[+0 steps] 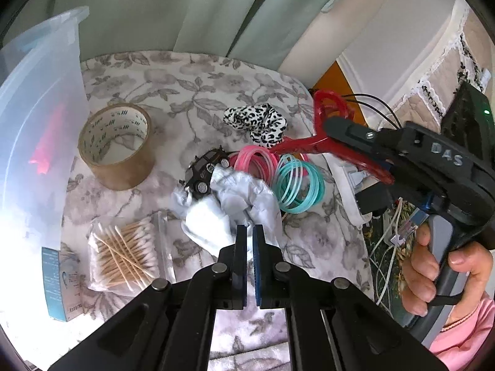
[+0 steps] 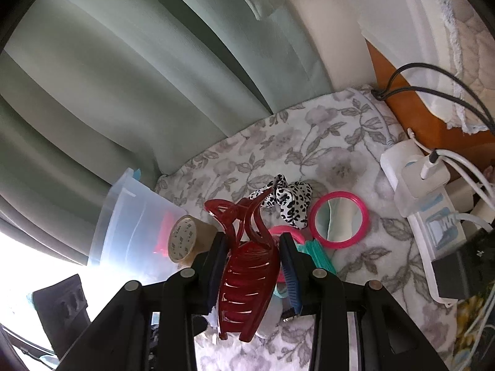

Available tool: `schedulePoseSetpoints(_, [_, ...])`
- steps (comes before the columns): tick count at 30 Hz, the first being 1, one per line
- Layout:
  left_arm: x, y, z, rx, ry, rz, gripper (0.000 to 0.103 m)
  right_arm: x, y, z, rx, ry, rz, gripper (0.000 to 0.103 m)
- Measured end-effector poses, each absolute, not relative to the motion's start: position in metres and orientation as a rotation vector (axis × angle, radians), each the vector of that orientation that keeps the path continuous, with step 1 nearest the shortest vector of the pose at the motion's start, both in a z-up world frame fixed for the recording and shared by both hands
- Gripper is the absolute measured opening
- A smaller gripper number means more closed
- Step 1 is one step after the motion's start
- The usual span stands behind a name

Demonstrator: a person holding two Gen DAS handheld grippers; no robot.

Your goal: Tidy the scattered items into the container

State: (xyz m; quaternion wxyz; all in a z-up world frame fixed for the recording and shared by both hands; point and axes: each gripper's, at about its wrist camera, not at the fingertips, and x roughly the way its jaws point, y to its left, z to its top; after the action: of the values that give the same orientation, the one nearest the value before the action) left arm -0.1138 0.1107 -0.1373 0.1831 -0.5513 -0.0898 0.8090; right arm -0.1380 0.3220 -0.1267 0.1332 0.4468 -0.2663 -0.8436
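On the floral cloth (image 1: pixel 216 86): scattered items, with the bin at its left edge.
Left gripper (image 1: pixel 250 235): jaws pressed together, pinching an edge of the crumpled white cloth (image 1: pixel 229 204); cannot tell how firm the hold is.
Right gripper (image 2: pixel 253 247): jaws partly apart, clamped on the red hair claw (image 2: pixel 247 266), which stands upright between the pads, teeth pointing away from the camera.
Hand (image 1: pixel 433 275): wrapped round the right gripper's handle, pink sleeve below.
Bin (image 1: pixel 40 99): clear plastic, something red inside.
Tape (image 1: pixel 117 145): brown roll, just beside the bin.
Toy car (image 1: pixel 207 170): black, touching the white cloth.
Bangles (image 1: pixel 297 185): teal stack against a pink stack.
Scrunchie (image 1: pixel 260 120): leopard print, behind the bangles.
Swabs (image 1: pixel 123 253): bagged, near the bin.
Mirror (image 2: pixel 338 219): pink-rimmed, right of the scrunchie.
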Motion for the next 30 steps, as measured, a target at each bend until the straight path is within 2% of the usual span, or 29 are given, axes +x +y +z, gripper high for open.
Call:
schedulePoseSetpoints(3, [-0.113, 0.112, -0.139, -1.572, -0.245, 2.28, 0.004, -0.134, 0.323, -0.123, 1.281, -0.765, -2.452, 0.038])
schedulePoseSetpoints(4, [-0.112, 0.114, -0.138, -1.574, -0.241, 2.278, 0.008, -0.133, 0.323, -0.122, 1.279, -0.763, -2.453, 0.038])
schedulePoseSetpoints(6, [-0.111, 0.116, -0.137, -1.575, -0.22, 2.283, 0.028, -0.131, 0.324, -0.122, 1.277, -0.768, -2.452, 0.038])
schedulePoseSetpoints(7, [-0.11, 0.118, -0.135, -1.574, -0.189, 2.303, 0.049, -0.13, 0.325, -0.122, 1.277, -0.771, -2.451, 0.038])
schedulePoseSetpoints(8, [-0.109, 0.119, -0.133, -1.559, -0.172, 2.32, 0.06, -0.129, 0.326, -0.122, 1.278, -0.773, -2.448, 0.038])
schedulePoseSetpoints(16, [-0.107, 0.135, -0.145, -1.594, -0.095, 2.275, 0.062, -0.122, 0.331, -0.122, 1.258, -0.792, -2.443, 0.038])
schedulePoseSetpoints(21, [-0.109, 0.144, -0.16, -1.629, 0.037, 2.3, 0.063, -0.115, 0.337, -0.116, 1.227, -0.801, -2.453, 0.038])
schedulePoseSetpoints(23, [-0.11, 0.147, -0.164, -1.631, 0.082, 2.315, 0.069, -0.114, 0.338, -0.116, 1.221, -0.806, -2.455, 0.038])
schedulePoseSetpoints(25, [-0.113, 0.149, -0.168, -1.628, 0.113, 2.33, 0.07, -0.113, 0.34, -0.116, 1.22, -0.812, -2.455, 0.038])
schedulePoseSetpoints(28, [-0.116, 0.144, -0.173, -1.637, 0.087, 2.334, 0.07, -0.114, 0.341, -0.12, 1.231, -0.821, -2.448, 0.038])
schedulePoseSetpoints(30, [-0.117, 0.138, -0.174, -1.641, 0.051, 2.339, 0.063, -0.115, 0.342, -0.123, 1.237, -0.825, -2.444, 0.038])
